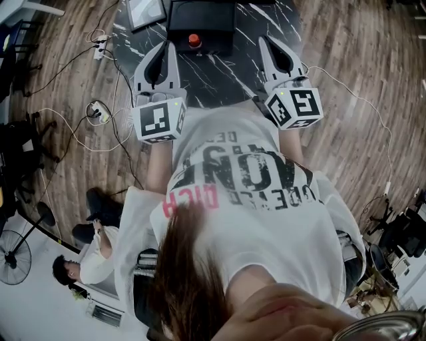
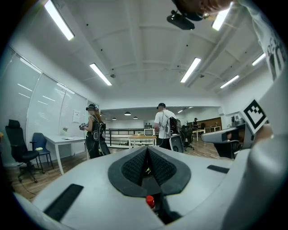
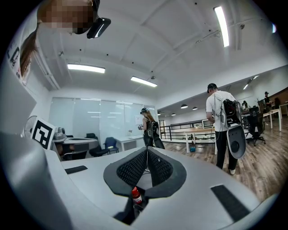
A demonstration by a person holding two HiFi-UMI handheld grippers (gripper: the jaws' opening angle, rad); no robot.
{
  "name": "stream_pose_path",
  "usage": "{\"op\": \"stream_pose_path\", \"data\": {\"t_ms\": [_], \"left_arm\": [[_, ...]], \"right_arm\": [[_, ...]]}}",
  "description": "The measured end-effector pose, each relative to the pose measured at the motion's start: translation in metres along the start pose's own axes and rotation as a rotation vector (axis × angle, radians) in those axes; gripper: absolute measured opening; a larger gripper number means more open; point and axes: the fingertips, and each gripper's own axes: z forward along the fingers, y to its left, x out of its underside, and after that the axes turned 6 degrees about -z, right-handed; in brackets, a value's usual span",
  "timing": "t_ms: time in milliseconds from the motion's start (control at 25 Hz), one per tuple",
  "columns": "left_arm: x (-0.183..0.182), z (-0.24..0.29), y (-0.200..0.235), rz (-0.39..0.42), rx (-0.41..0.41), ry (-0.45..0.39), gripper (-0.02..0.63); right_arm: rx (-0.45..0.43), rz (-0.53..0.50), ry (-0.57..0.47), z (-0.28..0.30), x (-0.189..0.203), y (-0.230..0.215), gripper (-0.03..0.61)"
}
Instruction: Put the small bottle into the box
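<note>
No small bottle shows in any view. A black case [image 1: 200, 23] with a red knob [image 1: 194, 41] stands on the dark marbled table [image 1: 266, 20] just ahead of both grippers. My left gripper [image 1: 170, 46] is held level at the table's near edge with its jaws together and nothing between them. My right gripper [image 1: 263, 41] is beside it, also closed and empty. In the left gripper view the ribbed pads [image 2: 135, 167] meet at the tips, with the red knob [image 2: 150, 201] seen below them. The right gripper view shows the same: pads [image 3: 133, 170] touching, red knob [image 3: 136, 194] beneath.
A flat framed panel [image 1: 146, 10] lies on the table's left. Cables and a power strip [image 1: 100, 112] run over the wooden floor. A fan [image 1: 14, 256] and a seated person [image 1: 86, 260] are at lower left. People [image 2: 164, 126] stand farther off in the room.
</note>
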Motion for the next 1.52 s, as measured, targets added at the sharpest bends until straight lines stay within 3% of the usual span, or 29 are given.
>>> {"op": "stream_pose_path", "data": {"t_ms": [1520], "left_arm": [[-0.006,0.002,0.011,-0.009,0.017,-0.017,0.005]], "right_arm": [[-0.022,-0.019,0.018,0.012,0.001,0.013,0.002]]}}
